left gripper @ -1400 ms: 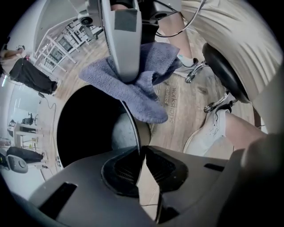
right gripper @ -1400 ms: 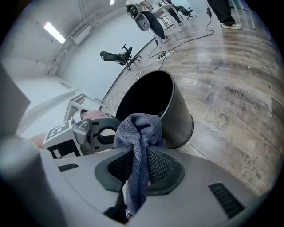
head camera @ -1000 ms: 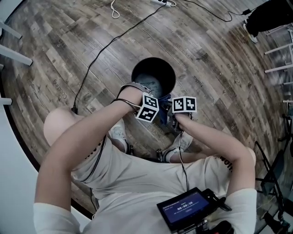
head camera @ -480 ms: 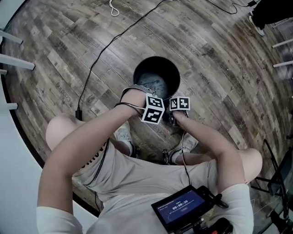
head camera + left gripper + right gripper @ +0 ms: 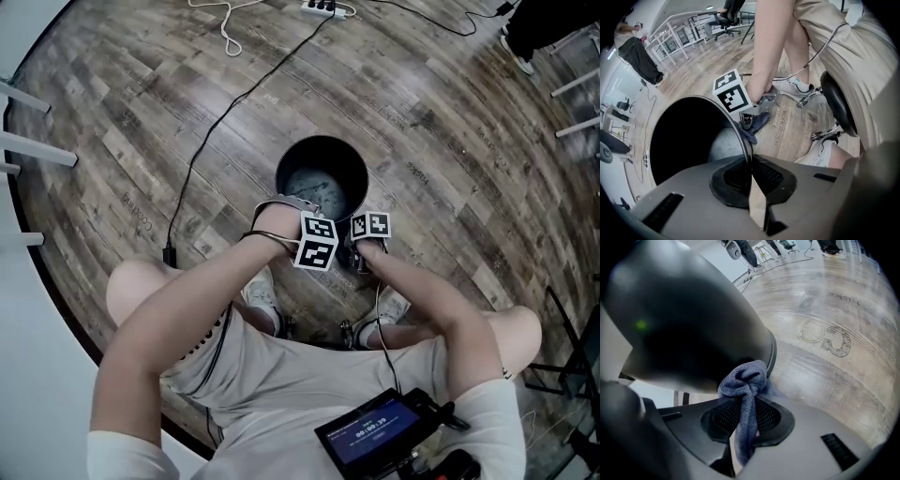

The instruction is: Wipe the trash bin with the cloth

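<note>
The left gripper point(image 5: 751, 163) is pinching the thin rim of the bin point(image 5: 281, 161). Its fingers are pressing almost together, and the rim's edge is running straight into the seam between them. The bin's dark opening is lying to the left of those fingers. The wooden floor point(image 5: 797, 126) and a white shoe point(image 5: 793, 86) are showing ahead and to their right.

The right gripper point(image 5: 746, 408) is holding the blue cloth point(image 5: 745, 378). Its fingers are squeezing a narrow twist of it, and the rest is bunching up just past the fingertips. That bunch is touching the bin's outer wall close to the rim. Bare floor is stretching away to the right of these fingers.

Ahead of the left fingers, a little further along the rim, the right gripper is showing with the cloth hanging at its tip, outside the bin.

In the head view, the bin is standing upright on the floor just beyond both grippers, which are sitting side by side at its near edge. The person is sitting on a black stool point(image 5: 836, 108). A thin cable point(image 5: 216, 122) is trailing across the floor, well to the left of the grippers.
</note>
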A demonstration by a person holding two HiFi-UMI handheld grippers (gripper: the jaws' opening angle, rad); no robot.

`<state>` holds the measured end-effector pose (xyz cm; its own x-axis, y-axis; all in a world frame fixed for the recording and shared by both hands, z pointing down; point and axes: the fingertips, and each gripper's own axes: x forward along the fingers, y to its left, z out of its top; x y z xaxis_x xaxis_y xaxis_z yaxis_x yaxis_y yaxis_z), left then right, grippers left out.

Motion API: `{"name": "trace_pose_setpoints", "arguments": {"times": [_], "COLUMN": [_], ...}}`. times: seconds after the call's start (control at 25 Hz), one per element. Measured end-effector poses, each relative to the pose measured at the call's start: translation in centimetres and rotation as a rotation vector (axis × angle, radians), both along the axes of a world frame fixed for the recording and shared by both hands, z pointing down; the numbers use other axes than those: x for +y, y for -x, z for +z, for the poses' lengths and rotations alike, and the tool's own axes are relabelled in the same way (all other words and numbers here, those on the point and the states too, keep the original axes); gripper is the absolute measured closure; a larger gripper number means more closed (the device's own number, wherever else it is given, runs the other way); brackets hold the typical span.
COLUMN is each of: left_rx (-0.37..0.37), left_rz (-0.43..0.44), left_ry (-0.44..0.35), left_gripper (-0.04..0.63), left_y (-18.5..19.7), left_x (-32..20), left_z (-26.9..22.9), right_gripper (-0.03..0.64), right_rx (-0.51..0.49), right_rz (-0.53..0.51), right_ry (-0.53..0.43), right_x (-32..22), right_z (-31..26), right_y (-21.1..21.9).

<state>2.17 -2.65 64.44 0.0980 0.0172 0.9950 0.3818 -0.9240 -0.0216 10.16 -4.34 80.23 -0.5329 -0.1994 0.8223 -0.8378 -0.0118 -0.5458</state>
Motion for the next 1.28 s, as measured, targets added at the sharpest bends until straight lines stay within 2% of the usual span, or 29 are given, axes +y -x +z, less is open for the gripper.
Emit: {"name": "trace_pose_setpoints", "arguments": {"times": [0.16, 0.28, 0.36, 0.48, 0.56, 0.64, 0.76, 0.8, 0.84, 1.12, 1.28], "left_rx": [0.007, 0.016, 0.009, -0.026, -0.051, -0.079, -0.092, -0.087, -0.082, -0.069, -0.058], "left_rz": [0.037, 0.074, 0.146, 0.278, 0.308, 0.321, 0.286, 0.258, 0.233, 0.167, 0.089], "left_ry": [-0.031, -0.038, -0.074, -0.149, -0.164, -0.184, -0.208, -0.200, -0.189, -0.120, -0.095], "left_gripper": [0.574, 0.572, 0.567, 0.524, 0.492, 0.488, 0.489, 0.504, 0.556, 0.569, 0.571], "left_y": [0.0, 0.7, 1.4, 2.6, 3.4, 4.2, 4.3, 4.0, 3.8, 2.6, 1.1], "left_x": [-0.2, -0.3, -0.4, -0.6, -0.6, -0.9, -1.4, -1.4, -1.4, -0.4, 0.0], "left_z": [-0.4, -1.0, -1.3, -0.8, -0.3, 0.3, 0.7, 0.6, 0.4, 0.0, -0.1], "right_gripper": [0.557, 0.556, 0.555, 0.557, 0.556, 0.555, 0.556, 0.557, 0.557, 0.555, 0.557], "right_rx": [-0.056, -0.104, -0.133, -0.167, -0.184, -0.199, -0.211, -0.209, -0.205, -0.162, -0.102], "right_rz": [-0.072, -0.104, -0.122, -0.118, -0.101, -0.079, -0.062, -0.063, -0.066, -0.091, -0.097], "right_ry": [0.021, 0.003, -0.022, -0.054, -0.086, -0.121, -0.155, -0.163, -0.167, -0.131, -0.112], "right_x": [1.6, 3.0, 3.9, 4.7, 4.6, 4.0, 2.6, 2.1, 1.7, 2.1, 1.8], "right_z": [-5.4, -10.3, -13.6, -17.7, -19.5, -20.6, -20.9, -20.7, -20.4, -15.6, -11.0], "right_y": [0.5, 1.4, 2.1, 2.7, 3.1, 3.7, 4.5, 4.7, 4.9, 4.7, 3.1]}}
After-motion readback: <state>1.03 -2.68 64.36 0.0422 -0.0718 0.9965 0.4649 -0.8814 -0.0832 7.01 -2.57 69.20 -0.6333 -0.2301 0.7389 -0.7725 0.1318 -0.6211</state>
